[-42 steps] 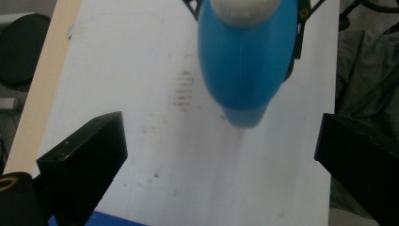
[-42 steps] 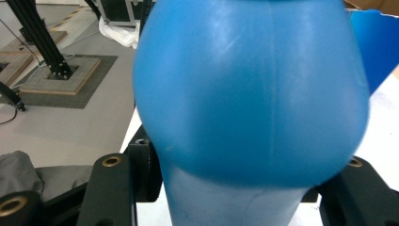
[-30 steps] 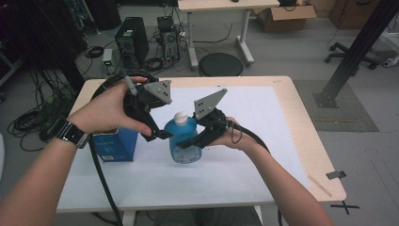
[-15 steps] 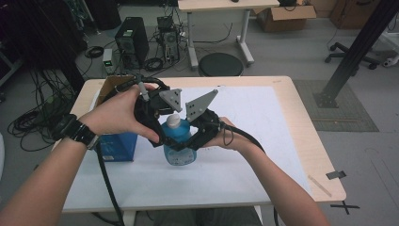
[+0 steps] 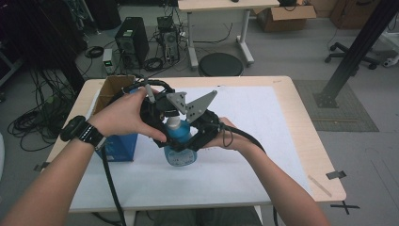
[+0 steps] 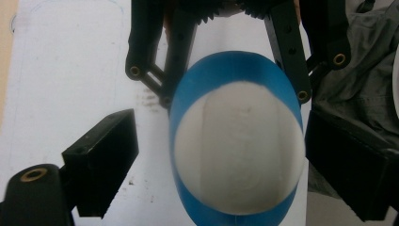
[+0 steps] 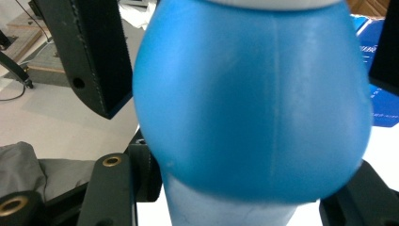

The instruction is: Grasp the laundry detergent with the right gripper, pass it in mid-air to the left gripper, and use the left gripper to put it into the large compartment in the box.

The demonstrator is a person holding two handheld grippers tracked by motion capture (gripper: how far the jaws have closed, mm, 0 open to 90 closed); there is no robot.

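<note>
White paper covers the wooden table (image 5: 301,117), and on it stands the blue bottle (image 5: 179,146) with its white cap (image 6: 237,146), near the middle. Clamped on the bottle's body, the right gripper (image 5: 190,141) steadies it. Over the top, the left gripper (image 5: 162,123) has just been closing, cap between its jaws, pads seemingly short of contact. I judge the cap not yet unscrewed. A blue box (image 5: 120,145) sits beside; no writing is legible.
</note>
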